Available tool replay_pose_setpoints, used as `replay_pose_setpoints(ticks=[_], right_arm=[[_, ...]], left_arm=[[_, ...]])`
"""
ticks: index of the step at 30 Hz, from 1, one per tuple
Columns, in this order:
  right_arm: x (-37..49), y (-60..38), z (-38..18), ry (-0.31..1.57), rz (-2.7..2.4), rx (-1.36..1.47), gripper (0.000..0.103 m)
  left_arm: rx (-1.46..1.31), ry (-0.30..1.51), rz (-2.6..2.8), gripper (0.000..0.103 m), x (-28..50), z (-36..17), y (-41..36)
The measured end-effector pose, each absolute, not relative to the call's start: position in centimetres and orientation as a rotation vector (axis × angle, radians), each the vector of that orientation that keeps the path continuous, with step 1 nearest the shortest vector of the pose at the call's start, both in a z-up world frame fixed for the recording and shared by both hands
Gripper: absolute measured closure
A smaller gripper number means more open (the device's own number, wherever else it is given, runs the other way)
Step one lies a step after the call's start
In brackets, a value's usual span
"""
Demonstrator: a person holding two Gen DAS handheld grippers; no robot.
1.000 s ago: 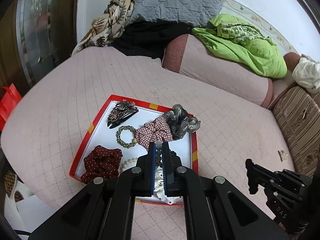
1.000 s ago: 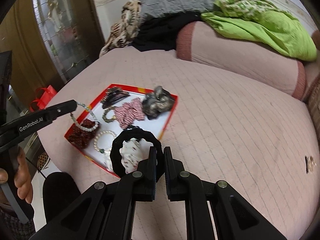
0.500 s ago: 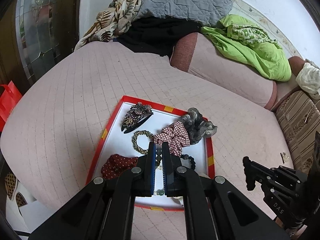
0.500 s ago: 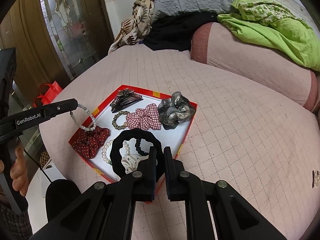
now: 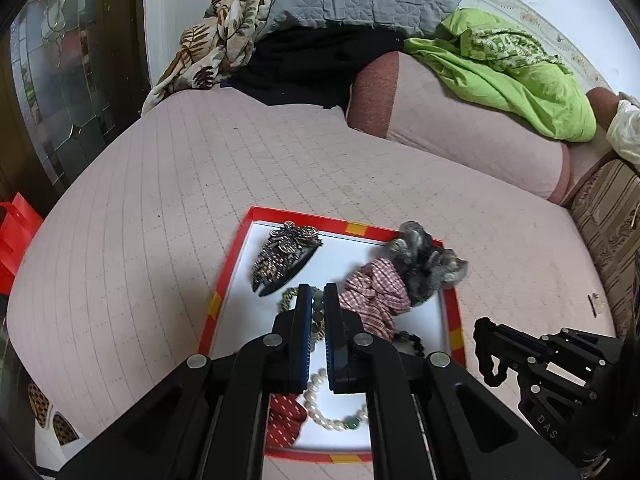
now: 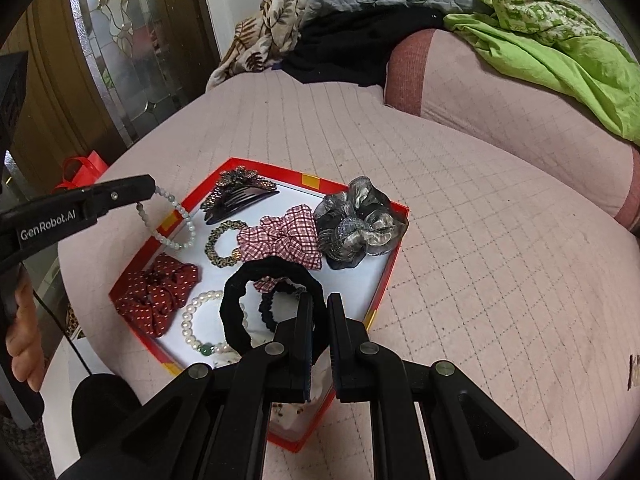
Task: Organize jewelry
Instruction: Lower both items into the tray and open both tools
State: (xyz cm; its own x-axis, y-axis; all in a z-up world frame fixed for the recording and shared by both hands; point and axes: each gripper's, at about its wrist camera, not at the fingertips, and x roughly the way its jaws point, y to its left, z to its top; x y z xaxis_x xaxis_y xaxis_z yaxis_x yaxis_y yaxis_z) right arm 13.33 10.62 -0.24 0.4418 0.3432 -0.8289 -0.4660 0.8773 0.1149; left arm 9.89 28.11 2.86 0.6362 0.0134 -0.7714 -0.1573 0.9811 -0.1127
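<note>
A pale green bead bracelet hangs over the left edge of the red-rimmed tray, left of centre in the right wrist view, pinched in the left claw. In the left wrist view its beads show between that claw's nearly closed fingers. The right claw, low in the frame's middle, grips a black velvet scrunchie raised above the tray. Inside the tray lie a beaded comb clip at the top, a gold bead band, a checked scrunchie, a grey scrunchie, a dotted red scrunchie, a pearl bracelet and a thin black hair tie. The tray rests on a pink quilted bed; a green blanket lies upper right.
</note>
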Motion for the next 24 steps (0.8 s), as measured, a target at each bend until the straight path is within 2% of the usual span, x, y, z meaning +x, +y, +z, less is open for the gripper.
replay_pose_setpoints(ticks=[24], right_arm=[[18.1, 12.5, -5.4, 1.08, 0.409, -0.159, 0.095]], left_arm=[[-0.08, 0.959, 0.187, 0.098, 14.4, -3.1, 30.7]])
